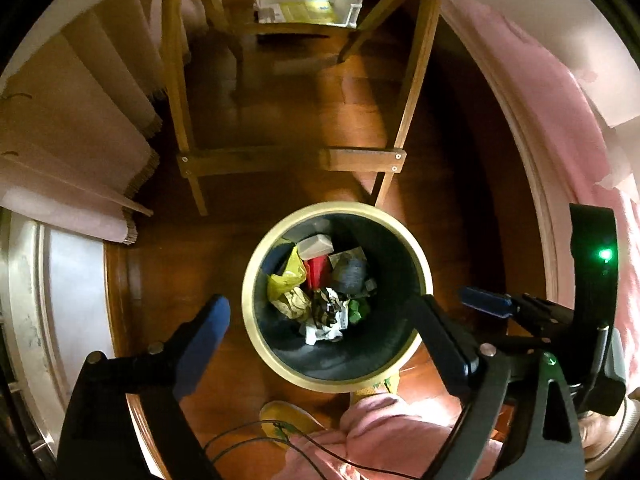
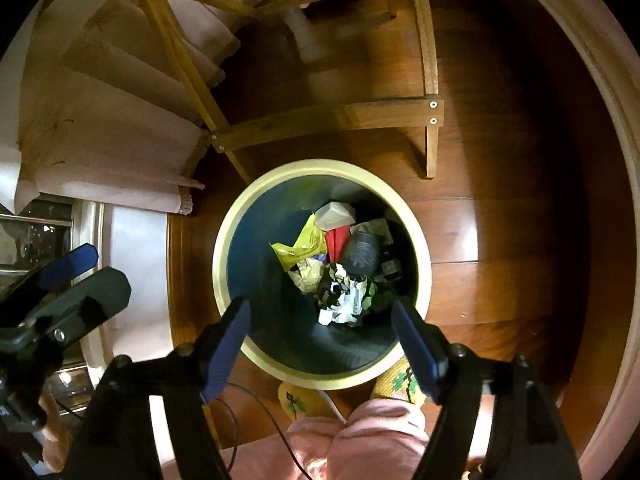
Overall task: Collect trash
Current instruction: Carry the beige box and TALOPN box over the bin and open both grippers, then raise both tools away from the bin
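**Cream-rimmed bin is already loaded, both tongs empty over it**

Cream rim, dark inside: that's the trash bin, standing on the wooden floor just in front of a wooden chair frame. Both cameras look almost straight down into it.

Where the trash is: at the bottom of the bin. There's a yellow wrapper, a pale boxy container, something red, a grey lump and a wad of crumpled black-and-white paper, all piled together. I can't make out any loose scrap on the bits of floor around the bin that these views show, but a lot of the room is hidden or dark.

The tongs: the left tongs stand spread wide, blue pads on either side of the bin mouth, nothing between them. The right tongs are parted too and just as empty, hovering over the near rim. Neither touches the bin or the rubbish. In the right view you can also see the other tool off at the left edge.

My read on progress: the dropping-in part looks done for whatever was being carried, since both pairs are released right over the opening and the pile sits below. What's left is hard to call from here. Maybe more pieces elsewhere in the room, maybe it's basically finished. The person's pink trouser legs and yellow slippers are right up against the bin.
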`<state>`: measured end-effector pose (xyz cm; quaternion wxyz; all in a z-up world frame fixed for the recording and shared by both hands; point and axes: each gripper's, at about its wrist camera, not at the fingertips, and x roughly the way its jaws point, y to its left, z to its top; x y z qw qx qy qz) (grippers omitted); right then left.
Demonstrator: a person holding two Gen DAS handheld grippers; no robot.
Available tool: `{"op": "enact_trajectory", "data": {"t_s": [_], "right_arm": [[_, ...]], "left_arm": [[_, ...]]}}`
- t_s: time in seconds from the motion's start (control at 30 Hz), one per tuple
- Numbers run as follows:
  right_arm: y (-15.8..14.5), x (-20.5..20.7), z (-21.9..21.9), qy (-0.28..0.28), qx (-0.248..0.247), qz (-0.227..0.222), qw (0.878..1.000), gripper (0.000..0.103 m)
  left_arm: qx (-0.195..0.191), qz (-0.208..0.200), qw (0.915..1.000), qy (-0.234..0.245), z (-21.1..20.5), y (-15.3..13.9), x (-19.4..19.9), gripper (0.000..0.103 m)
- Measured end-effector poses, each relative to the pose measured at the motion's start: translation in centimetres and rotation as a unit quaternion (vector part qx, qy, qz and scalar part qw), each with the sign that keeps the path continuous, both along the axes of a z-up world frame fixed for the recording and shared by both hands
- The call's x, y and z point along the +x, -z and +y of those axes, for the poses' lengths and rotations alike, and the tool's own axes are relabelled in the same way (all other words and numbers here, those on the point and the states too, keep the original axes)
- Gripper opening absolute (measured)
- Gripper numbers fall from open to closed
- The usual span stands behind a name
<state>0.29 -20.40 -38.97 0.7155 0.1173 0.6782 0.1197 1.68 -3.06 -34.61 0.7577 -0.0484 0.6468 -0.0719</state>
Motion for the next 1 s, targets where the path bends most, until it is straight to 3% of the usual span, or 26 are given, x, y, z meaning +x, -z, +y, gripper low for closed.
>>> {"op": "enact_trajectory", "data": {"t_s": [0.23,0.43,0.73,1.0], "right_arm": [[-3.3,0.0,-0.4,0.013,0.003,-0.013,1.000,0.075],[-9.0,-0.2,-0.9,0.032,0.004,-0.030,0.999,0.075],[-18.7,-1.0,-1.6,0.045,0.008,-0.055,0.997,0.075],[-28.8,-1.8,-1.3,0.048,0.011,-0.101,0.994,0.075]], "left_arm": [[0.015,-0.023,0.9996,0.003,0.2,-3.7,-0.7,0.097],[0.021,-0.042,0.9989,-0.007,0.4,-9.0,-1.2,0.097],[0.038,-0.076,0.9963,-0.017,1.4,-19.8,-1.9,0.097],[0.024,-0.118,0.9923,-0.028,2.9,-30.0,-2.9,0.097]]}}
